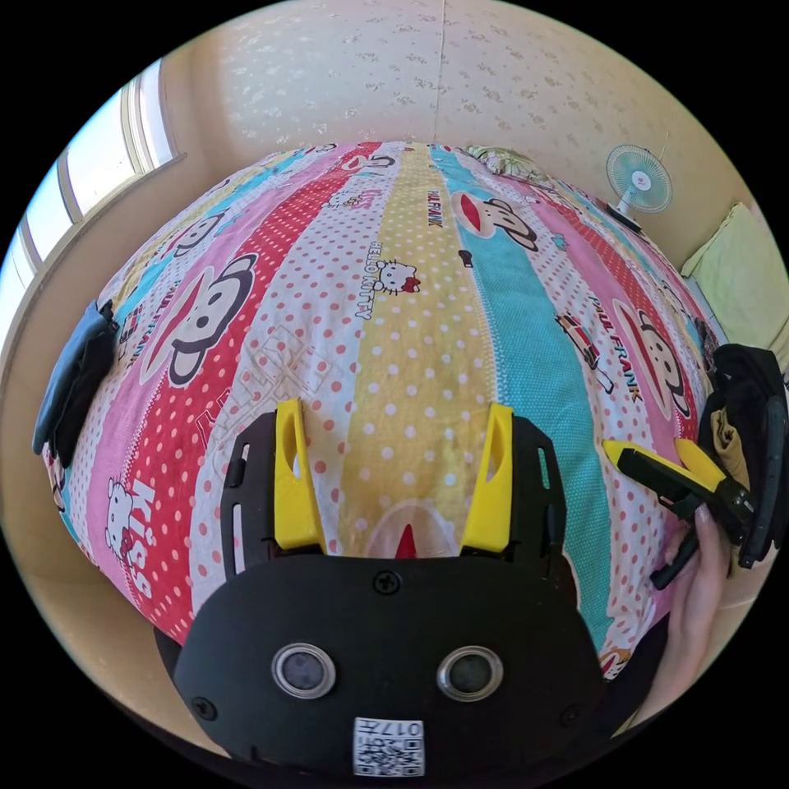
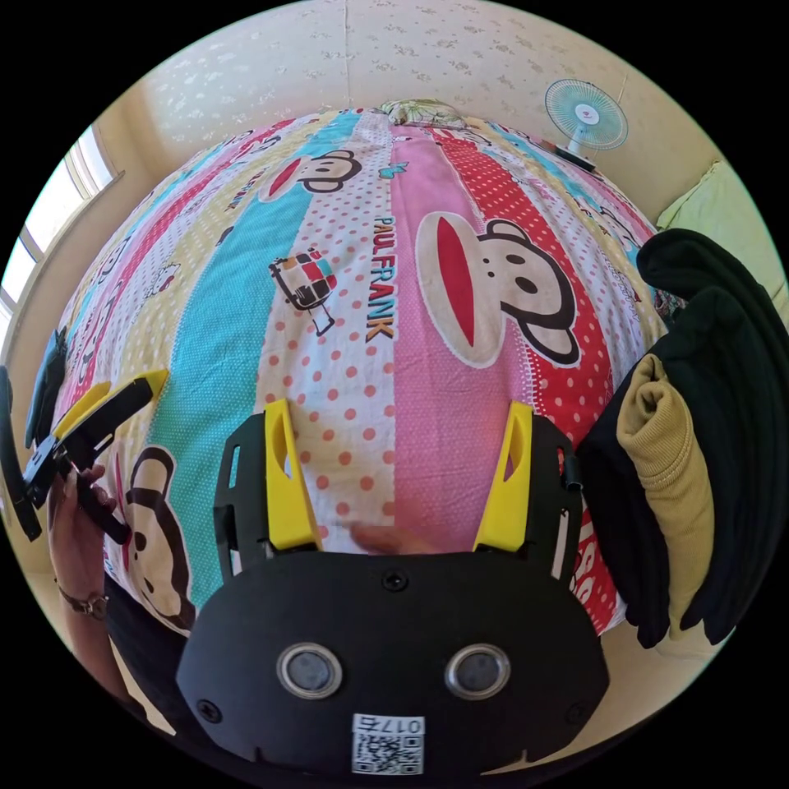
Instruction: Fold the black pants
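While both grippers hang over the bed (image 1: 427, 329), each camera catches something of its own. From the left gripper view, the left gripper (image 1: 393, 477) has its yellow jaws spread wide apart with nothing between them, above the yellow and red dotted stripes of the cartoon bedsheet (image 1: 526, 329). A folded dark blue garment (image 1: 74, 382) lies at the bed's far left edge, under the window (image 1: 90, 164). Off to the right the right gripper (image 1: 657, 456) comes in, held in a hand (image 1: 699, 575), its jaws parted and empty.

From the right gripper view, the right gripper (image 2: 399, 477) is likewise open wide over the pink and white stripes. Just beside it, at the bed's right edge, sits a heap of clothes: the black pants (image 2: 731, 370) draped over and around a rolled tan garment (image 2: 670, 460), hanging partly past the edge. At the left the left gripper (image 2: 107, 399) shows, a hand (image 2: 74, 526) on its handle with a watch (image 2: 86, 606) at the wrist.

A fan (image 2: 585, 115) stands by the far wall, and a green cushion (image 1: 740, 271) lies to the right of the bed. Between the two edge piles the middle of the sheet lies flat and bare, giving broad room.
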{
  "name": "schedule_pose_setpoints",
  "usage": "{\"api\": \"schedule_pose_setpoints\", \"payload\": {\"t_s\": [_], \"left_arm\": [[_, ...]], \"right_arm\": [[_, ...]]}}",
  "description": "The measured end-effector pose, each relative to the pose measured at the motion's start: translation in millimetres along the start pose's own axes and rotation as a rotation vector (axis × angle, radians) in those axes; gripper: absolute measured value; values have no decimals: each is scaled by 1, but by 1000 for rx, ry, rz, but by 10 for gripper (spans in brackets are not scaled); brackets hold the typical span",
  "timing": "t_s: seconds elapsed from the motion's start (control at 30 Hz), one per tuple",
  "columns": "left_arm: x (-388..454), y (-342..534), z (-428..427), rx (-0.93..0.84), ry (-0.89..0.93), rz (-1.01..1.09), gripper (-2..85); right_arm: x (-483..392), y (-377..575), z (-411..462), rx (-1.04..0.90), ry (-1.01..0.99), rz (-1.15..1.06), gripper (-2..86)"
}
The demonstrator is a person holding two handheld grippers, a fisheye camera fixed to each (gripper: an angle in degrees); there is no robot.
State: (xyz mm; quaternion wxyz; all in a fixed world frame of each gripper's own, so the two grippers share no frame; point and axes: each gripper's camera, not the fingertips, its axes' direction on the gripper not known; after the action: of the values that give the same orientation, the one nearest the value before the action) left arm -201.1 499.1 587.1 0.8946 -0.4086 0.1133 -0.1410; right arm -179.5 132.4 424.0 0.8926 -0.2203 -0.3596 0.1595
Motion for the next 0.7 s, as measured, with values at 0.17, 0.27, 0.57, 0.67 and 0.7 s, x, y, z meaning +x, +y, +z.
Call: {"api": "schedule_pose_setpoints", "payload": {"t_s": [0.17, 0.27, 0.57, 0.67, 0.7], "left_arm": [[-4, 9, 3, -8, 9, -1, 286], [-9, 26, -4, 1, 32, 21, 271], [16, 103, -60, 37, 521, 208, 21], [48, 118, -82, 29, 845, 295, -3], [56, 119, -87, 26, 883, 318, -4]], "right_arm": [[4, 27, -30, -31, -21, -50, 292], [18, 69, -69, -3, -91, -70, 232], [134, 201, -171, 73, -247, 86, 163], [186, 236, -203, 84, -321, 141, 184], [207, 250, -219, 101, -348, 161, 182]]}}
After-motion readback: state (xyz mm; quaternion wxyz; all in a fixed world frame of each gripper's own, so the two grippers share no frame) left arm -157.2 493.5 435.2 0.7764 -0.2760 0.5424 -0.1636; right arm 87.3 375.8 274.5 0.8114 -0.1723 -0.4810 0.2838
